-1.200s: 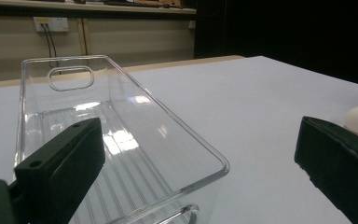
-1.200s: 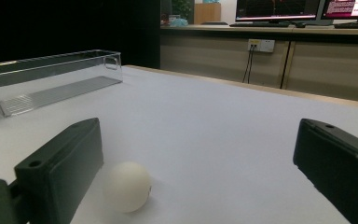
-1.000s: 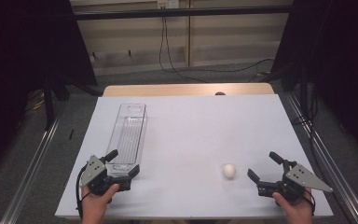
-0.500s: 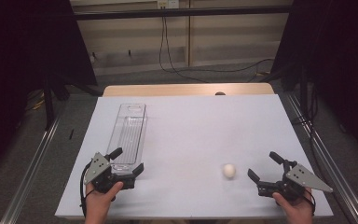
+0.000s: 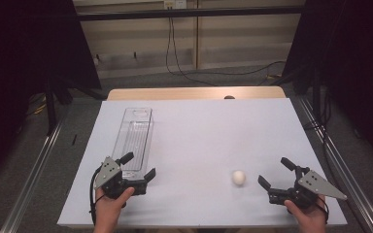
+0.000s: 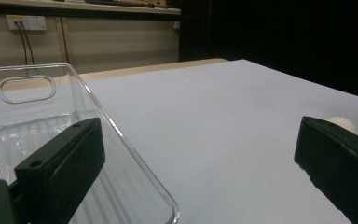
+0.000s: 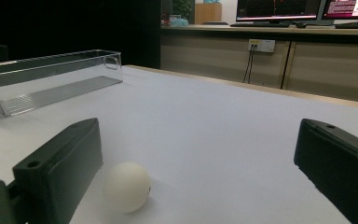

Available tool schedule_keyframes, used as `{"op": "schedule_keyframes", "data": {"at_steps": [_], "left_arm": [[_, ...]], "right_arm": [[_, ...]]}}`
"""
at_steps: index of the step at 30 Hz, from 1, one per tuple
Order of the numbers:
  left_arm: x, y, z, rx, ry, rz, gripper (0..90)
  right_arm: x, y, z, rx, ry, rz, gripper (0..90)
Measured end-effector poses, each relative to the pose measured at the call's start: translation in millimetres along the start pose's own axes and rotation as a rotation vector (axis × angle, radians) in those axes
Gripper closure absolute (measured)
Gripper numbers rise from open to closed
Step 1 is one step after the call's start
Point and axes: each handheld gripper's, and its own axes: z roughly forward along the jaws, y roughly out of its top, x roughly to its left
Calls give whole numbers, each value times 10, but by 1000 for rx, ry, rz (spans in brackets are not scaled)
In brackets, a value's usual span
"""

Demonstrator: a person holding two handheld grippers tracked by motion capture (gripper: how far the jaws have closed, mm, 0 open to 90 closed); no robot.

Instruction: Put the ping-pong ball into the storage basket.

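Observation:
A long clear plastic bin (image 5: 134,138) lies on the white table (image 5: 209,126) at the left, empty. My left gripper (image 5: 138,166) stands open at the bin's near end; in the left gripper view its left jaw hangs over the bin (image 6: 51,126). A small white ball (image 5: 239,177) rests on the table at the right. My right gripper (image 5: 275,173) is open just right of it, holding nothing. In the right gripper view the ball (image 7: 126,186) sits beside the left jaw, and the bin (image 7: 51,77) lies farther off. The ball (image 6: 342,123) peeks over the right jaw in the left gripper view.
The table's far strip is bare wood (image 5: 194,92). Dark curtains stand on both sides, with metal rails (image 5: 34,179) along the floor. Cables hang on the back wall (image 5: 175,43). Most of the white surface between bin and ball is bare.
My left gripper has shifted slightly right and forward, closer to the bin's near end. The right gripper and the ball have stayed put.

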Motion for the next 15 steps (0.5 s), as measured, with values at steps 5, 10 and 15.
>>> {"op": "schedule_keyframes", "data": {"at_steps": [5,10,15], "left_arm": [[-32,7,45,8,-10,5,18],[-69,12,93,20,-22,3,18],[-95,34,141,22,-38,15,18]], "right_arm": [[-4,1,-2,1,6,-7,2],[3,0,5,4,8,-1,1],[-1,-7,12,8,1,7,1]]}}
